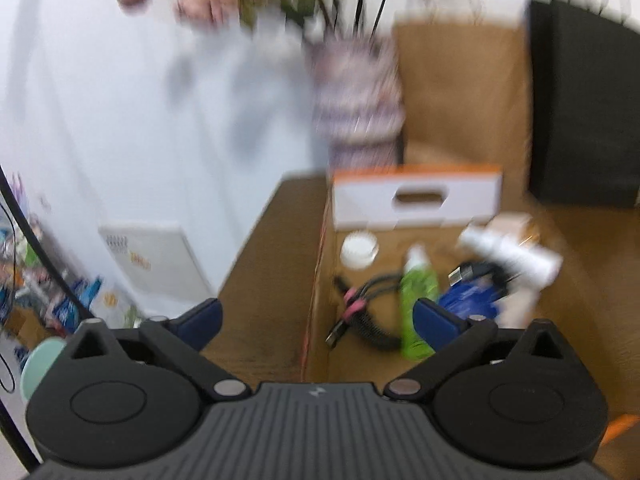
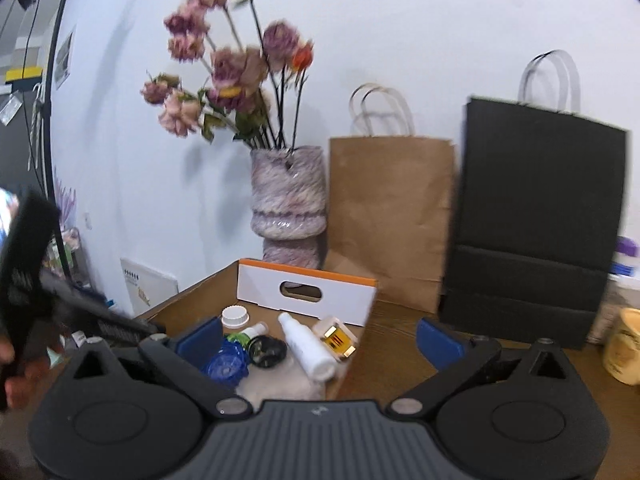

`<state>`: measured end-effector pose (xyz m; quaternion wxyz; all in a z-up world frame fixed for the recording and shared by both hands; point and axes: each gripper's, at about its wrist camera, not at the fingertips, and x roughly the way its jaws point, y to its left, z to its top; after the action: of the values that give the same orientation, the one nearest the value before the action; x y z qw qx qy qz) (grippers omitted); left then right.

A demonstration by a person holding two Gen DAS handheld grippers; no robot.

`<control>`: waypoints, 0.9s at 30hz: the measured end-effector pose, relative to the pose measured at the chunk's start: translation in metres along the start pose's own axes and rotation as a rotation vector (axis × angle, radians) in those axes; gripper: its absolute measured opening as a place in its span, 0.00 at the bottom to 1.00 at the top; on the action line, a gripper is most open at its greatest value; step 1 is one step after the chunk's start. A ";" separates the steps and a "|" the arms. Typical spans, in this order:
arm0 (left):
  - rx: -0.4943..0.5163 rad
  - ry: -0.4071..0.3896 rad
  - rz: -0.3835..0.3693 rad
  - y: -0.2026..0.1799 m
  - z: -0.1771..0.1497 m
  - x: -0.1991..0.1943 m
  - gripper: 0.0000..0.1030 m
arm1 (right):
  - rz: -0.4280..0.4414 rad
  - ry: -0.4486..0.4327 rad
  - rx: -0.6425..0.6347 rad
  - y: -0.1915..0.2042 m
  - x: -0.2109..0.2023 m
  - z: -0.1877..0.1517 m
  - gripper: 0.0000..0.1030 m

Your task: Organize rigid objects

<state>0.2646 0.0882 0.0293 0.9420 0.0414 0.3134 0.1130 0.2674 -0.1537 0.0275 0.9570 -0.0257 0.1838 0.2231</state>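
An open cardboard box with a white and orange handle flap stands on a wooden table. In the left wrist view it holds a white jar, a green bottle, a black cable tied with pink, a white bottle and a blue item. My left gripper hangs open over the box's left wall, nothing between its fingers. My right gripper is open and empty above the box, over the white bottle and a gold and white cube.
A mottled vase of dried flowers, a brown paper bag and a black paper bag stand behind the box by the wall. A yellow mug sits at the right. A spiral calendar leans on the wall, left.
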 end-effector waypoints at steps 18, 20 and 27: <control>0.009 -0.176 -0.160 -0.030 -0.132 -0.193 1.00 | -0.136 0.006 0.043 0.040 -0.190 -0.062 1.00; 0.006 -0.180 -0.169 -0.031 -0.140 -0.200 1.00 | -0.142 0.016 0.044 0.042 -0.198 -0.069 1.00; -0.002 -0.183 -0.180 -0.029 -0.155 -0.213 1.00 | -0.144 0.035 0.051 0.048 -0.212 -0.084 1.00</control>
<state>0.0115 0.0102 0.0251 0.9730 0.0223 0.2284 0.0242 0.0409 -0.2103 0.0279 0.9676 -0.0184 0.2037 0.1482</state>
